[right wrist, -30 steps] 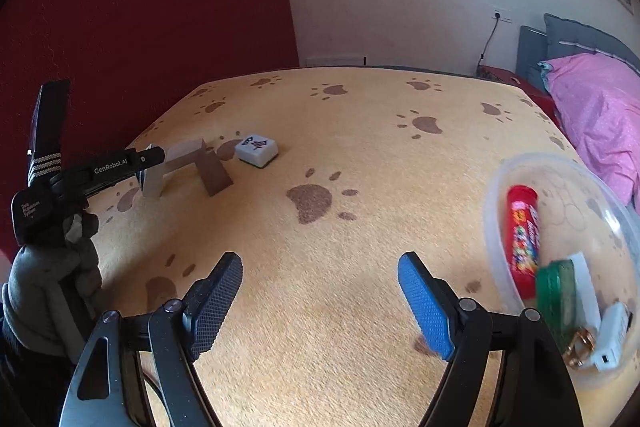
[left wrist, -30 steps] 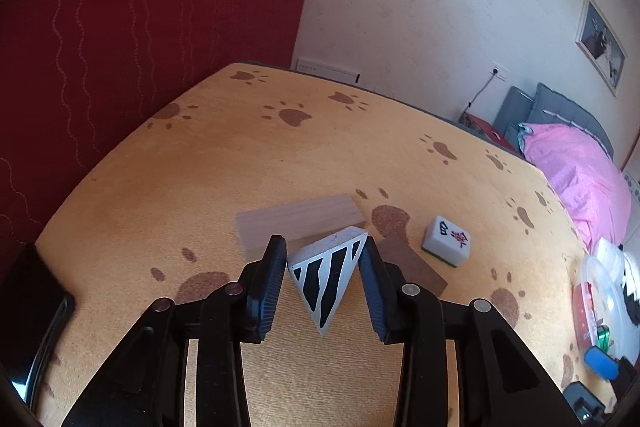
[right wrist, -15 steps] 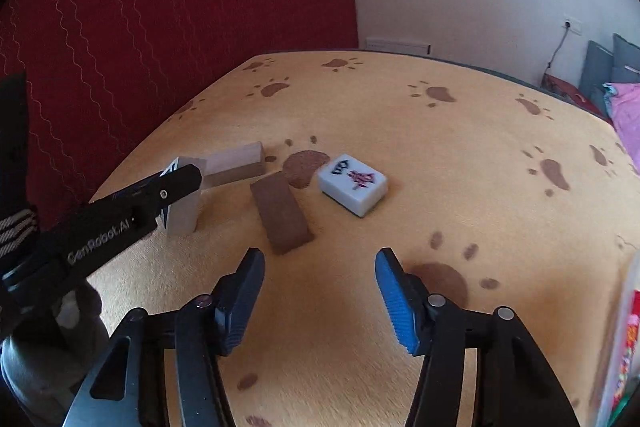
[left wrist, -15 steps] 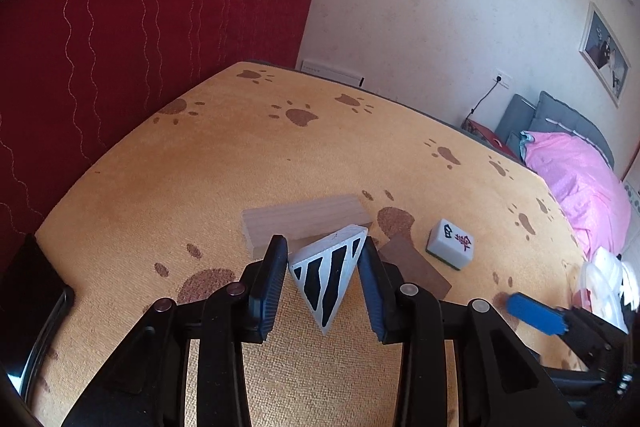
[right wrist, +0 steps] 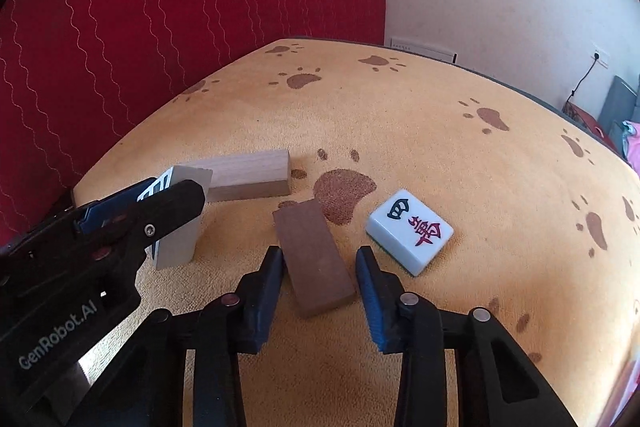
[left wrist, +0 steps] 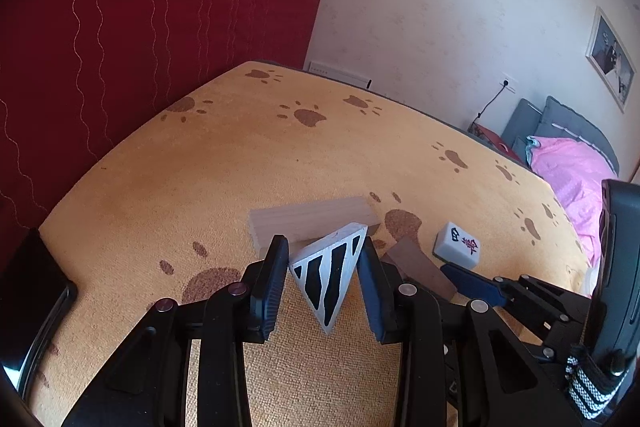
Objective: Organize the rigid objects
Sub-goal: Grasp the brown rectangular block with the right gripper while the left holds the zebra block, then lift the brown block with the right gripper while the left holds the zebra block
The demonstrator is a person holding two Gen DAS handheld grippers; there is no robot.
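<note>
While closing, right hand-held gripper (right wrist: 320, 271) straddles brown block (right wrist: 314, 257) — untouched.

**What you cannot see**

From your left wrist view, the zebra-striped wedge (left wrist: 329, 273) covers part of the pale wooden block (left wrist: 308, 217), and your right gripper (left wrist: 466, 279) hides the near end of the brown block (left wrist: 412, 259). The pink bedding (left wrist: 572, 167) runs behind it. A dark object (left wrist: 28, 291) is cut off at the left edge.
</note>
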